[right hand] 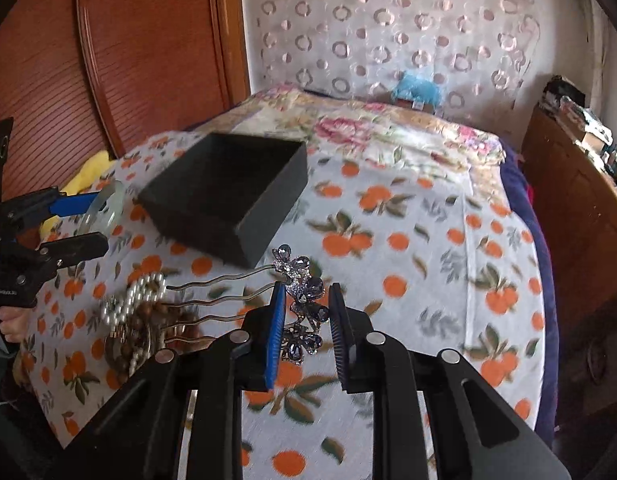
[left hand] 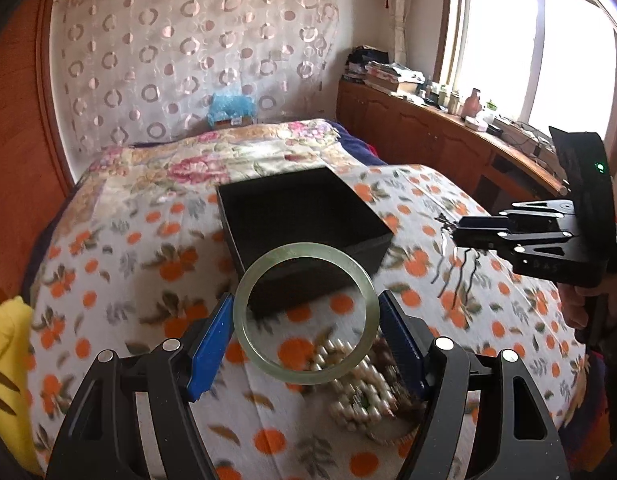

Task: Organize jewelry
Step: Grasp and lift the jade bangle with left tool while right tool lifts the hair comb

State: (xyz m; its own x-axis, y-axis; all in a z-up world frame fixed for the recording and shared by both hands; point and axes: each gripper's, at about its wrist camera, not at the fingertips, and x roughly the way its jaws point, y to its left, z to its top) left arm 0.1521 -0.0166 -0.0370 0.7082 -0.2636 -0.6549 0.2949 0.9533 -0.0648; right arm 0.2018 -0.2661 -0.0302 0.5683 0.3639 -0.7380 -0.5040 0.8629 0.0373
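Pale green jade, the bangle (left hand: 304, 312) sat clamped across its width between my left fingers (left hand: 212, 340), which stood wide and tilted downward over the bed (left hand: 108, 248). The black box (left hand: 304, 216) lay open just beyond those fingertips. My right fingers (right hand: 277, 328), also angled down, were narrowed on the jewelled head of the hair comb (right hand: 300, 308), its wavy prongs sticking out to their left. Below both, pearls (left hand: 360, 392) and wooden beads (right hand: 148, 320) lay heaped on the bedspread.

box (right hand: 228, 192) on bed (right hand: 408, 240) | necklaces (right hand: 136, 320) before box | bangle (left hand: 304, 312) above necklaces
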